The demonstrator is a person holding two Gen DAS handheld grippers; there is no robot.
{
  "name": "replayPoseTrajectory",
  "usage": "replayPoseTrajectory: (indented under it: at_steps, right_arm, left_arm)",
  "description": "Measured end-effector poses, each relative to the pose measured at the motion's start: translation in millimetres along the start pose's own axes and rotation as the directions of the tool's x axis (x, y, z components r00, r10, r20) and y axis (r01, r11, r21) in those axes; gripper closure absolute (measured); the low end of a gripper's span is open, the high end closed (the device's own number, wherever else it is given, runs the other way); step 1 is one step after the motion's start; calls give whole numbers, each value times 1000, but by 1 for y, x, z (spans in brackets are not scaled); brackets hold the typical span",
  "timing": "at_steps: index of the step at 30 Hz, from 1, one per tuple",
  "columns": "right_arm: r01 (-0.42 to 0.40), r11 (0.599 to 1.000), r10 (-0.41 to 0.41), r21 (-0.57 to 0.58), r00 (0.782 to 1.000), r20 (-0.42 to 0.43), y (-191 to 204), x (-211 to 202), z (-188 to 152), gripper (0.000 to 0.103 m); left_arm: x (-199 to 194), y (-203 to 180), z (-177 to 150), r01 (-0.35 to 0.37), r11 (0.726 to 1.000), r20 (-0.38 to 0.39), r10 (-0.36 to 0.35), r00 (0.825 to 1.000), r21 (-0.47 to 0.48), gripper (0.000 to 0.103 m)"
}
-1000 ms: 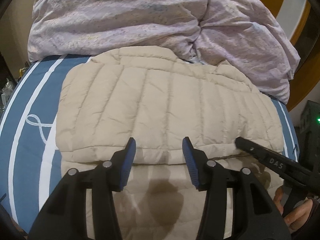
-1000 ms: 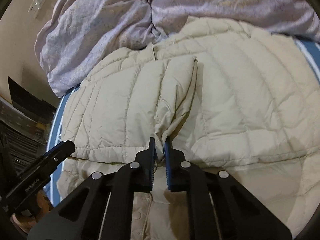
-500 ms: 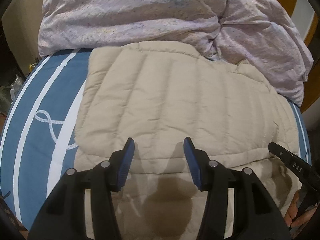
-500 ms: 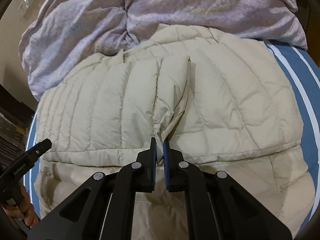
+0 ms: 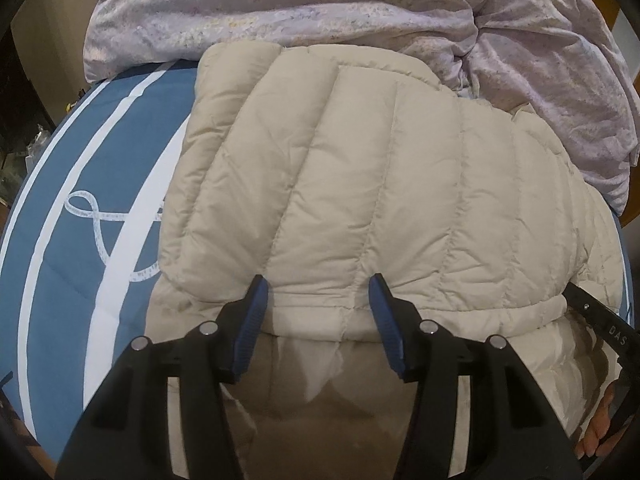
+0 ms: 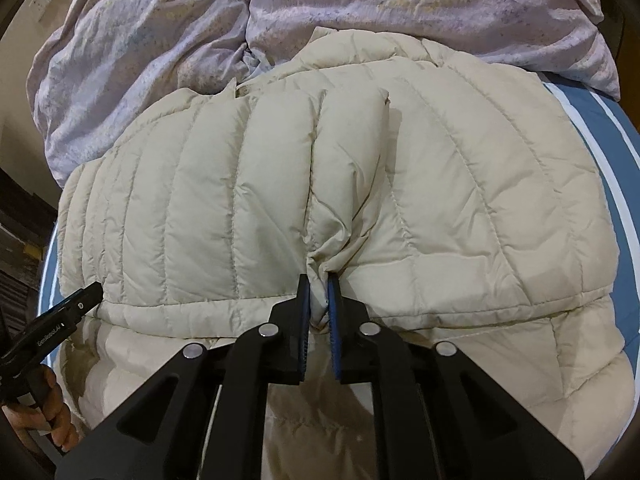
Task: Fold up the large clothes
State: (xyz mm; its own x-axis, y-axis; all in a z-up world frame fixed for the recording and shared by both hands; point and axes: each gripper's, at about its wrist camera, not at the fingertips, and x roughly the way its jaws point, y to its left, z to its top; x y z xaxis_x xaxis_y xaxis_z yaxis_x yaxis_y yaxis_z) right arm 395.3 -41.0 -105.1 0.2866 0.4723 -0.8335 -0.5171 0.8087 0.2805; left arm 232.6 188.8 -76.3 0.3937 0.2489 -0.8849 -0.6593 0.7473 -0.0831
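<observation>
A beige quilted puffer jacket (image 5: 380,184) lies on the blue striped bed, partly folded over itself; it also fills the right wrist view (image 6: 460,200). My left gripper (image 5: 316,292) is open, its blue-padded fingers spread just above the jacket's near folded edge, holding nothing. My right gripper (image 6: 319,286) is shut on a pinched fold of the jacket at the near edge of a folded flap (image 6: 348,152). The tip of the right gripper shows at the right edge of the left wrist view (image 5: 600,316); the left gripper's tip shows at the left of the right wrist view (image 6: 68,312).
A crumpled lilac duvet (image 5: 320,4) is heaped at the far side of the bed, touching the jacket's far edge, also in the right wrist view (image 6: 200,32). Blue bedcover with white stripes (image 5: 80,184) lies to the left. Dark furniture (image 6: 16,240) stands beside the bed.
Both grippers have moved closer over the jacket, so it looms larger. The right gripper stays shut on the same fold; the left stays open.
</observation>
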Motion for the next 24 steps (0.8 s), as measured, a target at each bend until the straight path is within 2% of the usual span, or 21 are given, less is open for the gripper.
replayPoseTrajectory:
  at_steps: [3, 5, 7, 14, 19, 24]
  right_arm:
    - [-2, 999, 3, 36, 1000, -9, -4, -4, 2, 75]
    - [-7, 999, 7, 48, 1000, 5, -6, -12, -1, 47]
    - [-3, 999, 1, 47, 999, 33, -6, -23, -5, 31]
    - [31, 998, -35, 59, 997, 69, -21, -57, -30, 29]
    - [66, 993, -76, 102, 992, 97, -49, -87, -58, 29]
    - [92, 981, -111, 168, 988, 109, -82, -115, -92, 29]
  left_arm:
    - [-6, 4, -3, 15, 1000, 5, -15, 1000, -11, 48]
    - [-11, 8, -7, 22, 1000, 9, -22, 1000, -18, 46]
    - [-18, 13, -11, 26, 1000, 16, -25, 1000, -17, 45]
    - [-51, 48, -38, 24, 999, 55, -22, 998, -32, 41]
    - [-72, 80, -65, 34, 997, 77, -29, 997, -68, 41]
    - [-80, 106, -95, 43, 993, 66, -35, 997, -113, 40]
